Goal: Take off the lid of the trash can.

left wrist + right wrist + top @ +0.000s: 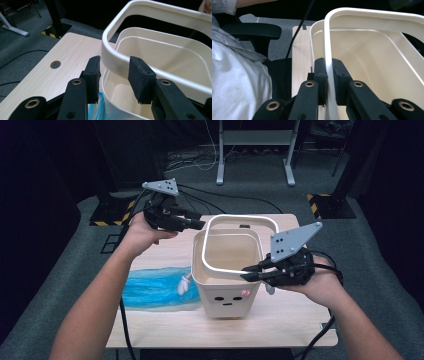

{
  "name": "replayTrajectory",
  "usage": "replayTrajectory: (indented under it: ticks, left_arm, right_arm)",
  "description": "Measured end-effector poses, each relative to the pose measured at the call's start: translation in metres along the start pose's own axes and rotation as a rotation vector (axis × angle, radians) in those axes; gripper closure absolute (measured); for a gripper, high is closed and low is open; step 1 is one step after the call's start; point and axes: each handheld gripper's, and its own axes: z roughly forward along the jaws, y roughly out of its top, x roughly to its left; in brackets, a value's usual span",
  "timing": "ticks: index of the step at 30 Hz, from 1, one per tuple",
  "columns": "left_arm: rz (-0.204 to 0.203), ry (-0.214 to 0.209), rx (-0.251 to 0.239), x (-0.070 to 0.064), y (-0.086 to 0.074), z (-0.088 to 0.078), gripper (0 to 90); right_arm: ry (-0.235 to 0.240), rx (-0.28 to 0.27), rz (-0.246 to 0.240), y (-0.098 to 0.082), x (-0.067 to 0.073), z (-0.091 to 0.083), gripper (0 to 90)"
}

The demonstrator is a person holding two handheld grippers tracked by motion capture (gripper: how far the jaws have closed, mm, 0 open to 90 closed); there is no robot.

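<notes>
A cream bin (227, 295) with a small face on its front stands on the wooden table (285, 320). A white ring frame (240, 217) hangs tilted over the bin's mouth. My right gripper (248, 272) is shut on the ring's near right side; in the right gripper view its pads (327, 62) pinch the thin ring (328, 37) above the bin (367, 55). My left gripper (200, 224) is at the ring's far left corner. Its jaws (115, 60) stand open on either side of the ring (110, 53), with a gap at each pad.
A blue plastic bag (150, 287) lies flat on the table left of the bin, with a small white piece (184, 284) at its edge. The tabletop has a round hole (55, 64). A desk frame (255, 150) stands behind. A chair armrest (252, 31) is beside the person.
</notes>
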Motion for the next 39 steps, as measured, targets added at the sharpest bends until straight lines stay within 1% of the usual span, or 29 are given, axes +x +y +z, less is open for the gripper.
replayTrajectory:
  ticks: [1, 3, 5, 6, 7, 8, 9, 12, 14, 15, 16, 23, 27, 28, 30, 31, 34, 35, 36, 37, 38, 39]
  left_arm:
    - [0.001, 0.004, -0.001, 0.0, -0.003, -0.003, 60.7]
    - [0.001, 0.004, 0.0, 0.0, -0.004, -0.004, 60.7]
    - [0.0, 0.006, -0.001, -0.001, -0.007, -0.007, 60.5]
    - [0.0, 0.007, 0.001, -0.001, -0.009, -0.008, 60.5]
    - [0.002, 0.007, 0.002, -0.002, -0.01, -0.009, 60.3]
    - [0.003, 0.008, 0.004, -0.003, -0.012, -0.01, 60.3]
    - [0.008, 0.008, 0.006, -0.004, -0.016, -0.012, 60.1]
    - [0.005, 0.011, 0.007, -0.006, -0.02, -0.014, 59.8]
    - [0.007, 0.011, 0.007, -0.006, -0.022, -0.015, 59.6]
    - [0.005, 0.012, 0.006, -0.007, -0.023, -0.015, 59.6]
    - [0.008, 0.009, 0.004, -0.008, -0.027, -0.015, 59.2]
    - [0.006, 0.008, 0.006, -0.01, -0.036, -0.015, 58.1]
    - [0.0, 0.014, 0.0, -0.011, -0.04, -0.016, 57.7]
    - [0.0, 0.014, 0.0, -0.011, -0.04, -0.016, 57.7]
    - [0.0, 0.015, 0.004, -0.011, -0.044, -0.016, 57.5]
    - [0.0, 0.015, 0.004, -0.011, -0.044, -0.016, 57.4]
    - [-0.008, 0.019, 0.005, -0.011, -0.05, -0.018, 57.3]
    - [-0.008, 0.019, 0.005, -0.011, -0.05, -0.018, 57.2]
    - [-0.01, 0.022, 0.004, -0.011, -0.052, -0.019, 57.2]
    - [-0.01, 0.022, 0.004, -0.011, -0.052, -0.019, 57.2]
    - [-0.014, 0.024, 0.0, -0.011, -0.053, -0.02, 57.1]
    - [-0.014, 0.024, 0.0, -0.011, -0.053, -0.02, 57.1]
  right_arm:
    - [-0.016, 0.001, 0.006, -0.001, -0.001, -0.003, 83.1]
    - [-0.023, 0.002, 0.007, -0.002, -0.002, -0.004, 83.1]
    - [-0.045, 0.003, 0.019, -0.006, -0.005, -0.009, 83.1]
    - [-0.045, 0.003, 0.019, -0.006, -0.005, -0.009, 83.1]
    - [-0.064, 0.003, 0.029, -0.009, -0.008, -0.013, 83.1]
    - [-0.064, 0.003, 0.029, -0.009, -0.008, -0.013, 83.1]
    - [-0.082, 0.003, 0.045, -0.013, -0.011, -0.018, 83.0]
    - [-0.113, 0.002, 0.066, -0.019, -0.016, -0.024, 83.1]
    - [-0.136, 0.001, 0.082, -0.023, -0.019, -0.028, 83.1]
    - [-0.136, 0.001, 0.082, -0.023, -0.019, -0.028, 83.1]
    - [-0.156, 0.0, 0.095, -0.026, -0.022, -0.033, 83.1]
    - [-0.225, 0.002, 0.132, -0.039, -0.029, -0.044, 83.1]
    - [-0.254, 0.005, 0.146, -0.045, -0.032, -0.047, 83.1]
    - [-0.254, 0.005, 0.146, -0.045, -0.032, -0.047, 83.1]
    - [-0.272, 0.004, 0.158, -0.049, -0.034, -0.05, 83.1]
    - [-0.272, 0.004, 0.158, -0.049, -0.034, -0.05, 83.1]
    - [-0.299, -0.001, 0.174, -0.054, -0.036, -0.056, 83.1]
    - [-0.299, -0.001, 0.174, -0.054, -0.036, -0.056, 83.1]
    - [-0.316, 0.0, 0.178, -0.056, -0.037, -0.057, 83.1]
    - [-0.316, 0.0, 0.178, -0.056, -0.037, -0.057, 83.1]
    - [-0.331, -0.002, 0.185, -0.058, -0.037, -0.059, 83.1]
    - [-0.331, -0.002, 0.185, -0.058, -0.037, -0.059, 83.1]
